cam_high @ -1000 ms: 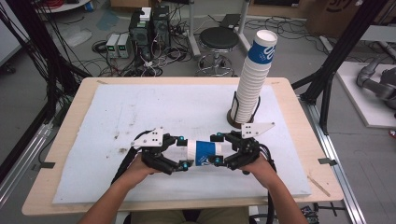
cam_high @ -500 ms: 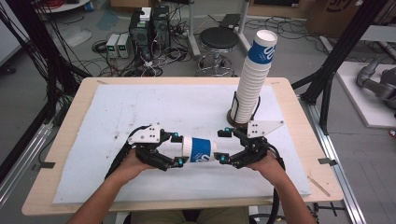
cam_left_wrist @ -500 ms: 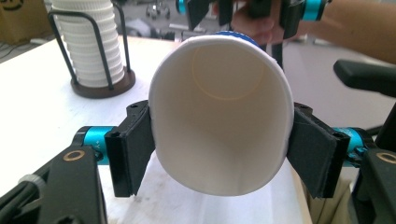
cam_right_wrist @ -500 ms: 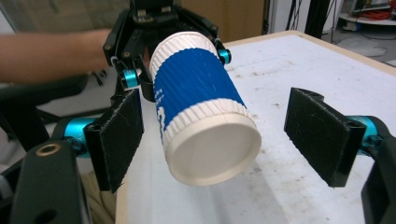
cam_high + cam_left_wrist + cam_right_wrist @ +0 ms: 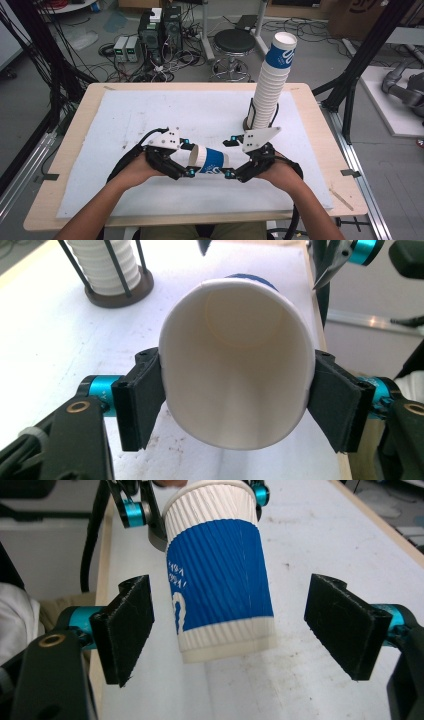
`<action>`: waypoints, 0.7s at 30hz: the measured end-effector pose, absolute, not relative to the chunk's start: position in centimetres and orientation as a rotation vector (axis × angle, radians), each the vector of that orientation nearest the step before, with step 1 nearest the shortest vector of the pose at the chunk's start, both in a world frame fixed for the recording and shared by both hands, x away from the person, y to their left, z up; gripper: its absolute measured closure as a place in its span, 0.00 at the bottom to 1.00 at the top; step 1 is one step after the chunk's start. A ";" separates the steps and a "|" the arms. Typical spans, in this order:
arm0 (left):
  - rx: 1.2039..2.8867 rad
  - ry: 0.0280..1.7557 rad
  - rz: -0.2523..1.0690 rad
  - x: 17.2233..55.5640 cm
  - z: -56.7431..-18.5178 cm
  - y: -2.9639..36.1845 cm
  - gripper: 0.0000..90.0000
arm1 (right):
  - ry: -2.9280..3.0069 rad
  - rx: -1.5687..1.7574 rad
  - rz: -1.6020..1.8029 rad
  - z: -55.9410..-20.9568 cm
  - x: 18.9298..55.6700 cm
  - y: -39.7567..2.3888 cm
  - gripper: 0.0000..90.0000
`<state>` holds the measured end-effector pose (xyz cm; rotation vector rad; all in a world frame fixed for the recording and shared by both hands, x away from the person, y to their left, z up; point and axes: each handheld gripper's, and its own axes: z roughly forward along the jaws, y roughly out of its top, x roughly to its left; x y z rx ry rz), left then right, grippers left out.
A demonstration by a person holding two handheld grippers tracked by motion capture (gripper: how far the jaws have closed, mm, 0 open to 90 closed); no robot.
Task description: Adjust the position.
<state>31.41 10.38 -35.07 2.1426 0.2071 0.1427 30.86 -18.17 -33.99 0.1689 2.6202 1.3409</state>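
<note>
Blue-and-white ribbed paper cup (image 5: 209, 161) with unreadable white lettering, held sideways above the white-covered worktop (image 5: 150, 120), left gripper (image 5: 235, 395) fingers (image 5: 142, 395) clamped on its squashed rim, right gripper (image 5: 235, 630) fingers (image 5: 125, 625) spread clear beside its base, tall cup stack (image 5: 270, 85) behind.

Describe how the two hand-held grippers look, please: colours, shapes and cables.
The left gripper and right gripper have black frames, flat black jaw pads and turquoise metal collars. A pale three-cornered plate tops each. Black cables trail from them. The forearms are bare, without sleeves.
</note>
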 end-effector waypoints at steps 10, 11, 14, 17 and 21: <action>2.211 0.198 0.142 31.7 -34.3 9.4 0.31 | 2.703 0.046 1.093 -33.7 31.1 -15.3 0.22; 2.216 0.199 0.137 31.7 -34.3 9.4 0.31 | 2.708 0.038 1.078 -33.7 31.1 -15.1 0.22; 2.227 0.197 0.136 31.7 -34.3 9.1 0.31 | 2.717 0.023 1.035 -33.7 31.2 -14.5 0.23; 2.250 0.190 0.135 31.7 -34.4 8.9 0.31 | 2.729 0.006 0.997 -33.8 31.2 -14.0 0.23; 2.265 0.192 0.131 31.7 -34.4 8.7 0.31 | 2.750 -0.004 0.944 -34.0 31.1 -13.5 0.23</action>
